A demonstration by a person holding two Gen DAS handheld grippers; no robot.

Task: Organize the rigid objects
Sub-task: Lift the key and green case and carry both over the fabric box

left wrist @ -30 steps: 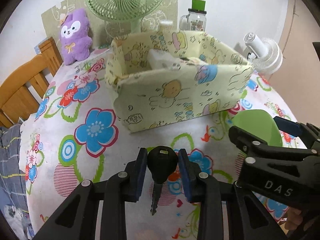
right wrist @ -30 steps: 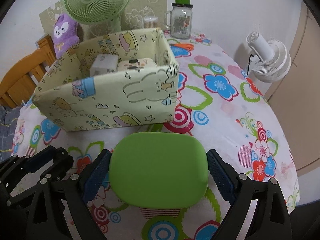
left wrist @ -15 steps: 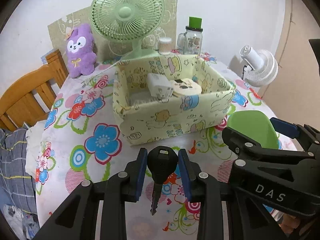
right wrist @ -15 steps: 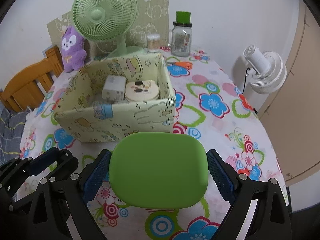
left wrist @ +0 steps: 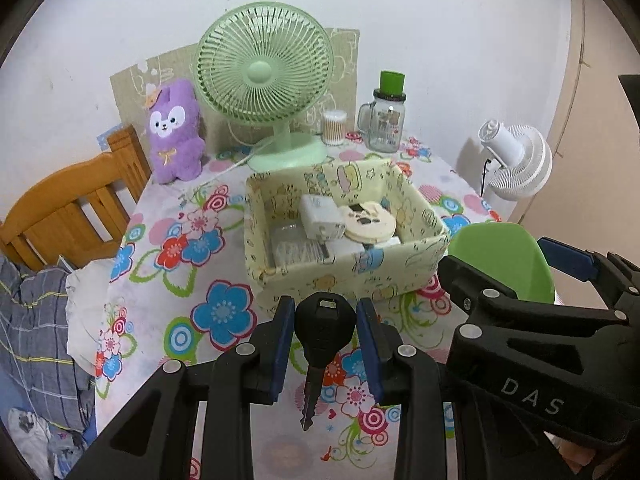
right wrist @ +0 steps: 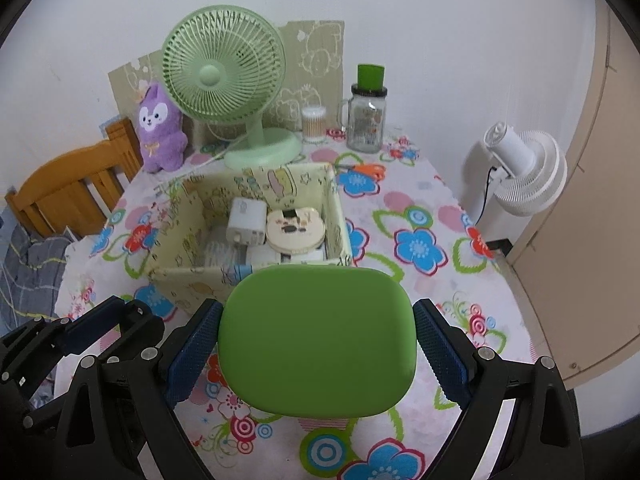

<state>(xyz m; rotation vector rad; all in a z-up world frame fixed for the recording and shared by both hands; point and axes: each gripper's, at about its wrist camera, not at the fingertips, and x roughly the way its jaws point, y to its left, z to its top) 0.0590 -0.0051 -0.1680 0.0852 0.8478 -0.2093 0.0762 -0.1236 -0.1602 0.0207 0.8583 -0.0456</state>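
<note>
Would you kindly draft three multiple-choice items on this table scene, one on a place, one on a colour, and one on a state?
1. Where does the purple plush toy sit?
A. inside the fabric box
B. at the back of the table, beside the green fan
C. on the white fan

2. What colour is the rounded case in the right gripper?
A. green
B. orange
C. white

3. How is the black key held?
A. lying flat in the box
B. clamped by its head in the left gripper, blade hanging down
C. resting on the tablecloth

Answers:
1 B: the plush toy stands next to the green fan, outside the fabric box.
2 A: the case between the right gripper fingers is green.
3 B: the left gripper presses the key head from both sides.
</note>
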